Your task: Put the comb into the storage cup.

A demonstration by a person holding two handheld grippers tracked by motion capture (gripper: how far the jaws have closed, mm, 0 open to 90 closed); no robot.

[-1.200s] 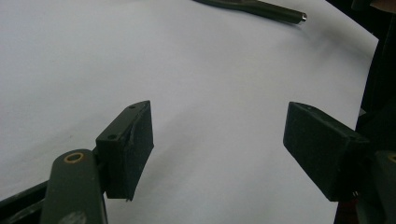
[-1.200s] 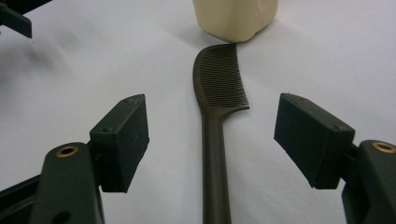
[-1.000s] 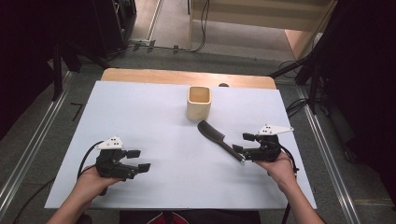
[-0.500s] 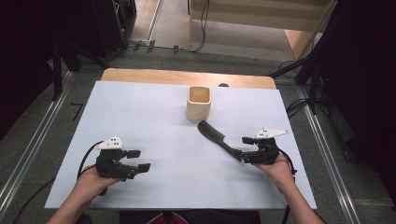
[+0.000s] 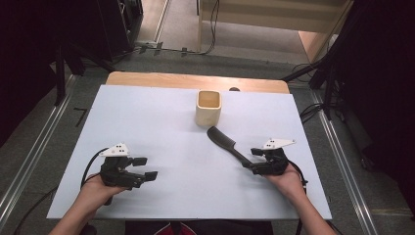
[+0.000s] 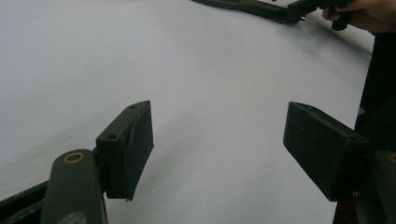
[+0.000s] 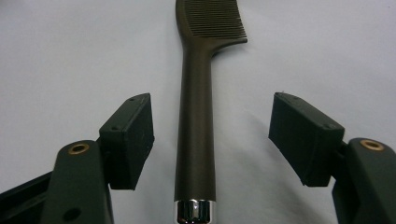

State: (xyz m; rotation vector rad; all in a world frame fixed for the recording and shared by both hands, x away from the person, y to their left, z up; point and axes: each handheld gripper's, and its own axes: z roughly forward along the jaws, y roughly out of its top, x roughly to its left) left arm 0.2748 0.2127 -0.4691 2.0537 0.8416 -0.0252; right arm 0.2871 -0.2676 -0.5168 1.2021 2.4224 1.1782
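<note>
A cream square cup (image 5: pixel 208 108) stands upright near the far edge of the white surface (image 5: pixel 147 122), its inside tan; a wooden strip (image 5: pixel 161 79) edges that far side

Left gripper (image 5: pixel 147 167): held low over the table surface in the left hand (image 5: pixel 100 188), forearm entering from the bottom edge of the high view. Jaws stand wide apart with nothing between them; the left gripper view (image 6: pixel 217 140) confirms the empty gap.

Right gripper (image 5: pixel 250 159): held in the right hand (image 5: pixel 284 178), forearm entering from the lower right, jaws pointing toward the table's centre. Jaws have just been closing but stand apart; in the right gripper view (image 7: pixel 212 135) neither pad presses on anything.
</note>
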